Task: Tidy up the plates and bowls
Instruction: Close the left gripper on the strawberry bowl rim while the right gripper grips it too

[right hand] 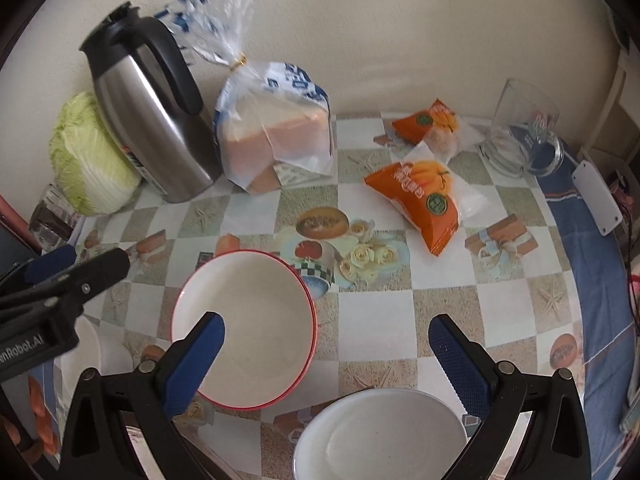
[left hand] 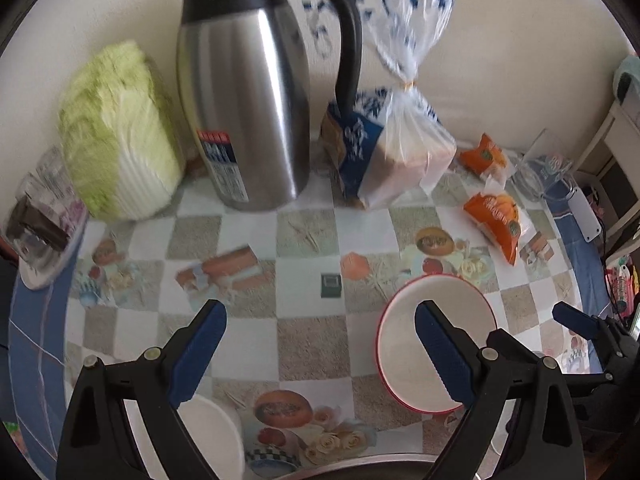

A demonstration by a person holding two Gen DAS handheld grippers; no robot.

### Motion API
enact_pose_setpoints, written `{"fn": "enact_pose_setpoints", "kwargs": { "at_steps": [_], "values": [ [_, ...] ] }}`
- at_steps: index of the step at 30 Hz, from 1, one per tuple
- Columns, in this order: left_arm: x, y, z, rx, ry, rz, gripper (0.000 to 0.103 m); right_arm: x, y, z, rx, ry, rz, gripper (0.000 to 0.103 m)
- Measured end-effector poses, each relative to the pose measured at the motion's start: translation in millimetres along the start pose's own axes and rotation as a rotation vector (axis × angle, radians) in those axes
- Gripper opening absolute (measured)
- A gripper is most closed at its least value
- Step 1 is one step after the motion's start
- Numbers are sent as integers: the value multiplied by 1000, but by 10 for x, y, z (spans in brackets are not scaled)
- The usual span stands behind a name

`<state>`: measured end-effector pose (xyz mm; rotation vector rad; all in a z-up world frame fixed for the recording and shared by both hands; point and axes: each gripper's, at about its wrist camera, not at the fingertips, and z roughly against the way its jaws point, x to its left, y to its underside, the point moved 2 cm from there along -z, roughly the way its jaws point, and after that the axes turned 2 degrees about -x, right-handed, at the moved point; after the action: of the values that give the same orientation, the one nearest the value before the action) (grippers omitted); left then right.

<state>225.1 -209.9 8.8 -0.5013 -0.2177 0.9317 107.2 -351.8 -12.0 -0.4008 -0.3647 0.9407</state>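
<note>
A white bowl with a red rim stands on the patterned table; it also shows in the left wrist view. A white plate lies near the front edge, below my right gripper, which is open and empty above the table, its left finger over the bowl's near rim. My left gripper is open and empty, its right finger in front of the bowl. Another white dish lies under its left finger, and shows at the left in the right wrist view.
At the back stand a steel thermos jug, a napa cabbage, a bagged bread loaf, two orange snack packets and a glass mug. The tablecloth has a blue border on the right.
</note>
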Motion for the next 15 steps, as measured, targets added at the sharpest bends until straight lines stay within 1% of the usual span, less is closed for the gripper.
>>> {"fn": "enact_pose_setpoints", "kwargs": {
  "at_steps": [2, 3, 4, 5, 6, 7, 9, 10, 11, 12, 13, 14, 15],
  "values": [
    [-26, 32, -76, 24, -4, 5, 95, -16, 17, -50, 14, -7, -5, 103],
    [-44, 46, -108, 34, -4, 1, 93, -17, 26, -71, 20, -3, -4, 99],
    [-63, 59, -141, 43, -4, -2, 83, -14, 35, -89, 26, -3, -1, 95],
    [-84, 80, -187, 57, -7, -3, 76, -11, 43, -107, 32, -4, 0, 84],
    [-102, 96, -220, 66, -4, -3, 61, -14, 53, -131, 40, -1, -1, 75],
    [-120, 113, -261, 78, 1, -5, 54, -17, 60, -158, 50, -2, -3, 70],
    [-150, 155, -340, 95, 11, -1, 52, -16, 78, -207, 66, -12, -7, 53],
    [-167, 177, -377, 103, 22, 2, 47, -11, 86, -233, 74, -16, -6, 49],
    [-185, 195, -408, 110, 33, 5, 43, -2, 96, -259, 84, -18, -3, 43],
    [-204, 220, -450, 122, 45, 9, 37, 4, 102, -280, 91, -18, -3, 36],
    [-219, 238, -480, 130, 50, 9, 32, 14, 108, -304, 97, -26, -2, 31],
    [-241, 261, -518, 138, 59, 9, 29, 22, 112, -326, 104, -31, -2, 23],
    [-259, 277, -540, 143, 69, 9, 24, 22, 117, -345, 108, -34, -4, 16]
  ]
}}
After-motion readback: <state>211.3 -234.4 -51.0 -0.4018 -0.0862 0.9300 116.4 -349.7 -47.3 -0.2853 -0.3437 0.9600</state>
